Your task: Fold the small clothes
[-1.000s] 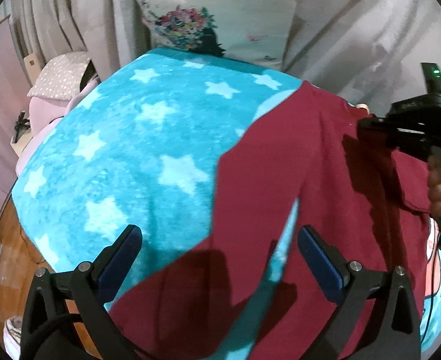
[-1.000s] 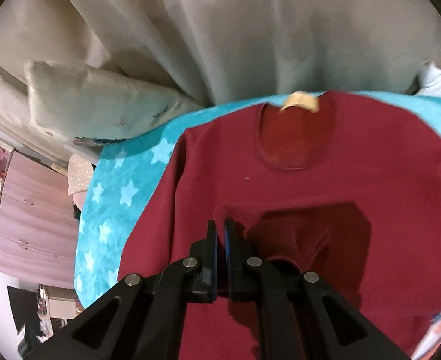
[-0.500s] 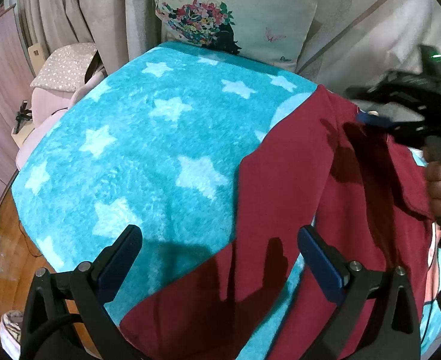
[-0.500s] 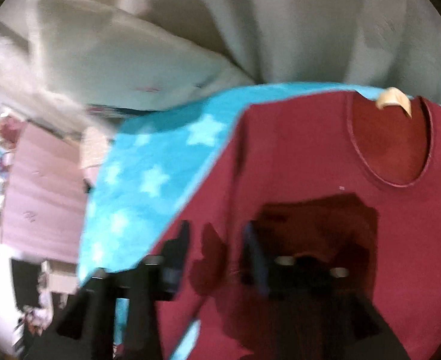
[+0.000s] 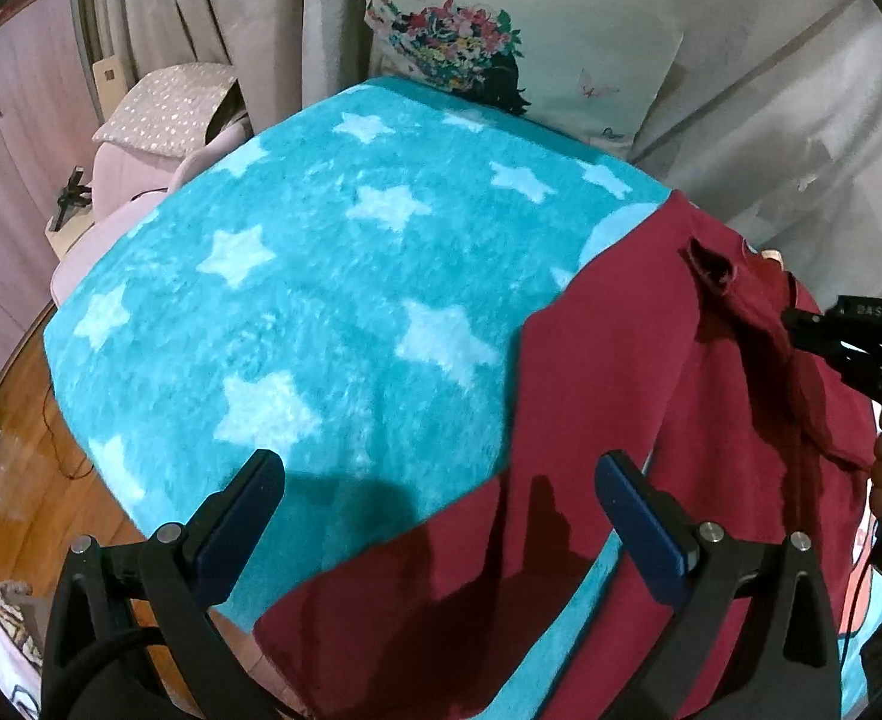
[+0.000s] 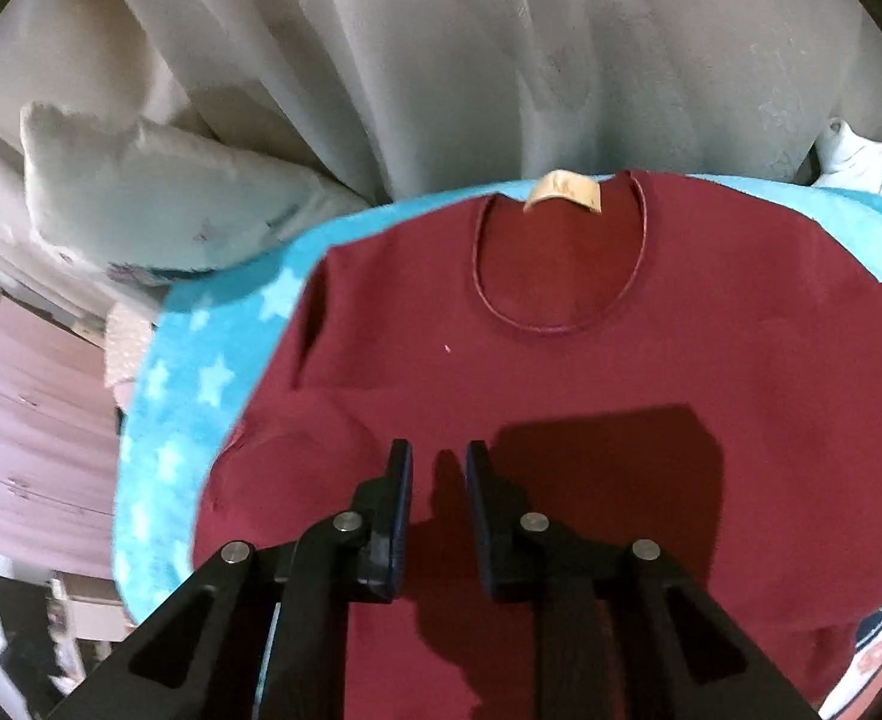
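A maroon shirt [image 6: 561, 396] lies flat on a turquoise star-print blanket [image 5: 333, 312], its tan neck label [image 6: 564, 192] at 12 o'clock, the writing too small to read. The right hand-held gripper [image 6: 438, 468] hovers slightly parted over it; the left hand-held gripper [image 5: 435, 516] is spread wide. A floral pillow [image 5: 519, 30] and grey curtains [image 6: 441, 60] stand behind.

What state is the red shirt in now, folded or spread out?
Mostly spread. The shirt lies flat on the blanket, neckline open; one sleeve is turned onto the chest.
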